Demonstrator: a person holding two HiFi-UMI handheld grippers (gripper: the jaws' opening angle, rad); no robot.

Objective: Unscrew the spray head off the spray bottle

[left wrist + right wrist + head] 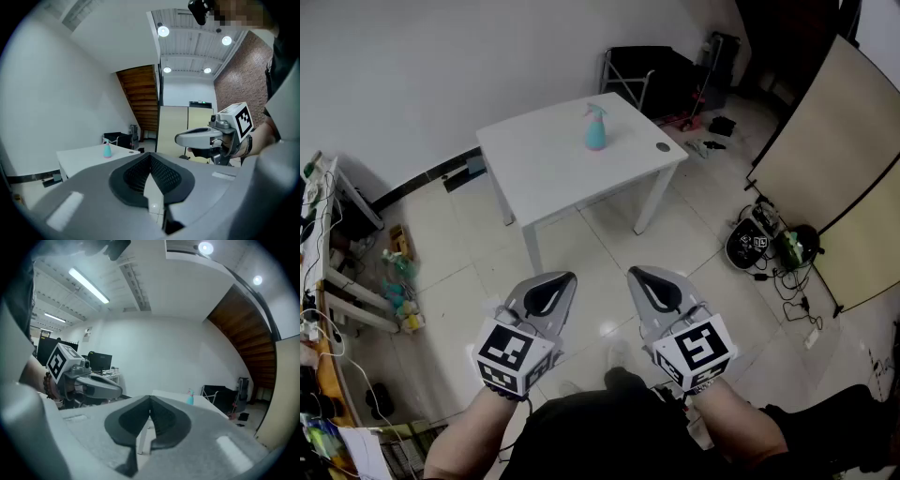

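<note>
Left gripper: I am holding my grey left gripper (150,157) short of the table, with its dark ribbed pads pressing together and nothing sitting between them

Right gripper: I am holding my grey right gripper (150,398) just beside the left one, equally short of the table, with its jaws also closing fully on themselves and gripping nothing

Marker cubes: the black-and-white square-patterned cubes are riding on the backs of both grippers, on the side facing away from the table

Table: the white square four-legged table (546,167) is standing on the pale tiled floor (581,248), and both grippers are pointing towards it

Spray bottle: the turquoise plastic spray bottle (595,133) is standing upright on the table, towards the table's far edge, well apart from both grippers

Spray head: the pale trigger spray head (594,112) is sitting on the bottle's neck, not yet taken off

Small disc: a small dark round disc (663,147) is lying flat on the table near its right corner, apart from the bottle

Chair: a black metal-framed chair (637,73) is standing behind the table, against the white wall

Panel: a large beige board (825,150) is standing well to the right of the table, with cables lying at its foot
</note>
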